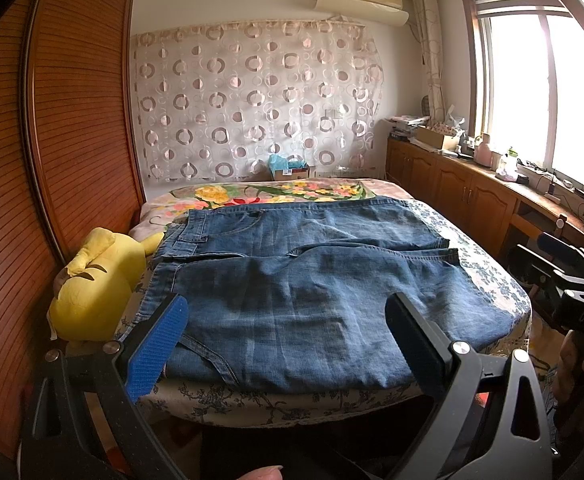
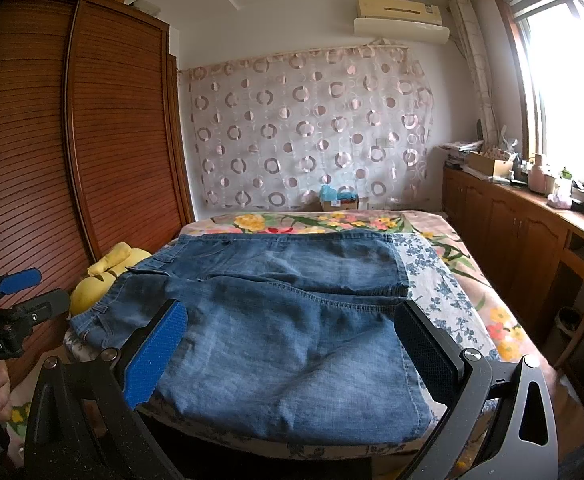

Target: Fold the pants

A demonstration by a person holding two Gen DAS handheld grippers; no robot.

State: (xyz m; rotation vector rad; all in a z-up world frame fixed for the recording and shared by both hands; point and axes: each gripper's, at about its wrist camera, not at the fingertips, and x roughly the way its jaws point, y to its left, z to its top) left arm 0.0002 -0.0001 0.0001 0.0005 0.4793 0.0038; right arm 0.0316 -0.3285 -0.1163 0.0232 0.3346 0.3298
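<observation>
- Blue jeans (image 1: 304,292) lie folded flat across the bed (image 1: 492,280), hanging over its near edge, waistband toward the left edge.
- Left gripper (image 1: 287,336) hovers above them, jaws wide apart, empty.
- Right gripper (image 2: 292,344) likewise spread, holding nothing.
- Yellow plush toy (image 1: 91,288) sits at the bed's left edge.

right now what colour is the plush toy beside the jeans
Yellow. The plush toy shows best in the left wrist view, left of the jeans.

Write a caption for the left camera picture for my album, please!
Open left gripper hovers over blue jeans spread on a flowery bed, a yellow plush toy beside them.
</observation>
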